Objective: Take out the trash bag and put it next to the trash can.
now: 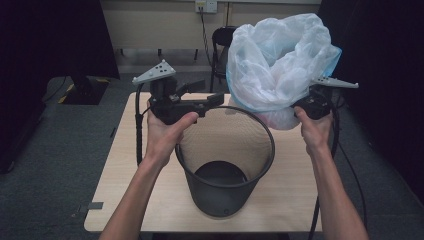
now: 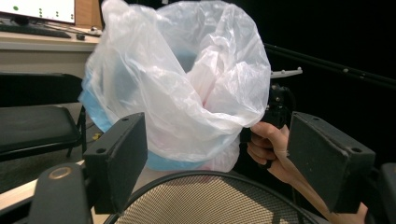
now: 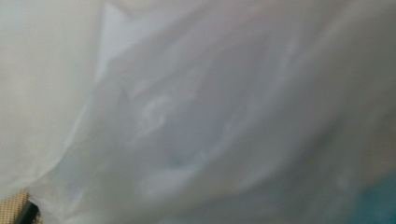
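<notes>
1. The translucent white plastic bag [image 1: 280,62], with a blue band along its lower edge, hangs puffed open in the air above the far right rim of the black mesh wastebasket [image 1: 225,165], at about 1 o'clock from the basket's middle in the high view.
2. My right hand-held gripper [image 1: 311,106] sits at the bag's right lower edge, at about 4 o'clock on the bag, with the plastic gathered against it. Its jaws are hidden by the bag, so I cannot tell whether it is clenched on the plastic. In the right gripper view, pale plastic [image 3: 196,107] presses close to the camera, with a little blue at 5 o'clock.
3. My right hand [image 1: 314,131] wraps the gripper's handle; in the left gripper view, its fingers [image 2: 261,144] show just beside the bag's pinched edge.
4. My left hand-held gripper [image 1: 212,100] is released, with its two black jaws spread wide apart and nothing between them. It hovers at the basket's far left rim, at about 11 o'clock, pointing towards the bag.
5. The wastebasket stands upright on the light wooden tabletop [image 1: 130,175], near the middle.
6. Beyond the tabletop, at 12 o'clock, a black chair [image 1: 220,45] stands on the grey floor [image 1: 60,150].
</notes>
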`<state>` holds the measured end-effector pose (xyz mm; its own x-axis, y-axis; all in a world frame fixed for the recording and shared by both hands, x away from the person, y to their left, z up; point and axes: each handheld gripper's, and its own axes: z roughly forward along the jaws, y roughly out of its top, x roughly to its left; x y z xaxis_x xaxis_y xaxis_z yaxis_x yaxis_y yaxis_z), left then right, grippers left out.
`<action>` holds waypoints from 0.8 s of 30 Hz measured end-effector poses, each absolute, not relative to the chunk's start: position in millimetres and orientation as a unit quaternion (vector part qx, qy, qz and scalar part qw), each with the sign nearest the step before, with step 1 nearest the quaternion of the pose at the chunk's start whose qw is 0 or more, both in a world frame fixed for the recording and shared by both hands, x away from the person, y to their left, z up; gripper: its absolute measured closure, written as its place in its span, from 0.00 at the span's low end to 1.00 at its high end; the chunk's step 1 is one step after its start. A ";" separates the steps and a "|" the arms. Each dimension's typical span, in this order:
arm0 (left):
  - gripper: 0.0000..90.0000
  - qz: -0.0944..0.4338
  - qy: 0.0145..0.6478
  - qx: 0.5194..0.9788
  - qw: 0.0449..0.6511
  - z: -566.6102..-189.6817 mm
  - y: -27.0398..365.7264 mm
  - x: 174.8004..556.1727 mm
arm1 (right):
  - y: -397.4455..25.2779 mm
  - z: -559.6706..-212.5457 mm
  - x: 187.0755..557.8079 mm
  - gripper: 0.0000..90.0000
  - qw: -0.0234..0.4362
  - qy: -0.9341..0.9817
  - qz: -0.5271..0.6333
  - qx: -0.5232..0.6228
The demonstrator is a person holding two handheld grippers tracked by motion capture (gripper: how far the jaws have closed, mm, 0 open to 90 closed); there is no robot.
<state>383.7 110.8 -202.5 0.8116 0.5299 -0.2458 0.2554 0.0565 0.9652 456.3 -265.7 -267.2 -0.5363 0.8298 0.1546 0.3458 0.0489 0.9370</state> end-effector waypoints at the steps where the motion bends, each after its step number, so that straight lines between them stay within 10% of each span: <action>1: 0.22 0.103 0.291 0.680 0.665 -203.7 111.5 384.5 | -266.8 -271.1 456.6 0.99 0.222 0.690 0.539 0.430; 24: 0.20 0.103 0.316 0.686 0.647 -229.9 129.1 391.6 | -291.9 -341.1 457.1 0.99 0.207 0.682 0.519 0.472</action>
